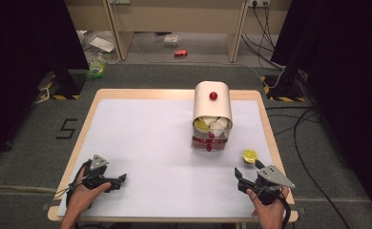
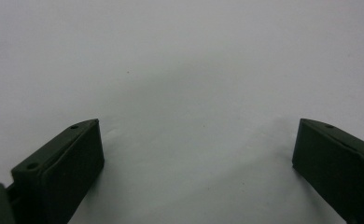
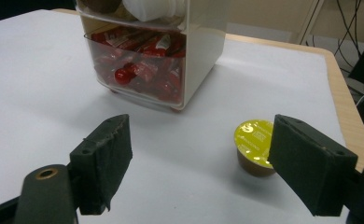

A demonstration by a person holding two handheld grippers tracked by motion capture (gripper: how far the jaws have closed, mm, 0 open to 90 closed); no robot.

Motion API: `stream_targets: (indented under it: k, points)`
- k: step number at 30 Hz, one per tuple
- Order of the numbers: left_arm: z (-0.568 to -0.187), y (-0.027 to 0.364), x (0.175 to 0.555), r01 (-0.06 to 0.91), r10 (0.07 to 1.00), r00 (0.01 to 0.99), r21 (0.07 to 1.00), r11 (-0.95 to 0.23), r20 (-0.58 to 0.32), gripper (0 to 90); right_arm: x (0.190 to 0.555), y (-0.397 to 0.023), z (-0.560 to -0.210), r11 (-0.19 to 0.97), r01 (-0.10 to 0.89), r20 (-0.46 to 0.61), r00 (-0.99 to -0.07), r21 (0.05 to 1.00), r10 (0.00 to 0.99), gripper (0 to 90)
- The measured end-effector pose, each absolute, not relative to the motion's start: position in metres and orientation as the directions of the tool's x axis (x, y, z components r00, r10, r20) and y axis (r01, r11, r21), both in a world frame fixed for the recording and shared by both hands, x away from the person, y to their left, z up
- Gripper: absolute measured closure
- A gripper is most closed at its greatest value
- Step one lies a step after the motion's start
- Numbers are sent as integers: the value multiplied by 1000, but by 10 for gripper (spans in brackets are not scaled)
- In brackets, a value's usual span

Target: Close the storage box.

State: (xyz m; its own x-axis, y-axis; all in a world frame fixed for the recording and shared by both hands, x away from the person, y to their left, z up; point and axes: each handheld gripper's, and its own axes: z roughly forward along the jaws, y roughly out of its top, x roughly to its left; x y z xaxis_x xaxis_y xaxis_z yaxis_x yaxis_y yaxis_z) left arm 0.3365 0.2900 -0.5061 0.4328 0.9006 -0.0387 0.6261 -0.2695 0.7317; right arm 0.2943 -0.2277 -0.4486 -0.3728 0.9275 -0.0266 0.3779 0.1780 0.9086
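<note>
Capsule pickup is what I read as the step in hand: a small coffee capsule (image 3: 255,148) with a yellow-green foil lid stands upright on the white table (image 1: 150,143), just ahead of my right gripper (image 1: 247,175) and near the table's right edge. In the right gripper view it sits close to the right-hand jaw, partly behind that jaw's tip and not centred in the gap. The jaws stand wide apart with nothing between the pads, so the gripper is open and empty.

To do this well, I would first shift the right gripper sideways toward the capsule so that its body lines up with the middle of the gap, then ease forward low over the table until both pads flank the brown cup wall below the foil rim. Closing on the rim alone would probably tip it or crumple the lid. A gentle squeeze should do; the thing looks light and likely to skid if one pad reaches it first.

Behind it stands the white storage box (image 1: 212,109) with a red knob (image 1: 213,96), holding capsules above and red sachets (image 3: 143,70) in its clear drawer. I judge that the capsule belongs there.

My left gripper (image 1: 119,181) rests near the table's front left corner, jaws open over bare tabletop, holding nothing.
</note>
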Motion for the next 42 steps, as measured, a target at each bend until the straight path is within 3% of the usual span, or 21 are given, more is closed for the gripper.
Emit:
stream_targets:
  k: [42]
  points:
    - [-506,290,336,626,901,432,731,-270,-38,12,272,-237,-465,226,482,-12,-407,846,913,209]
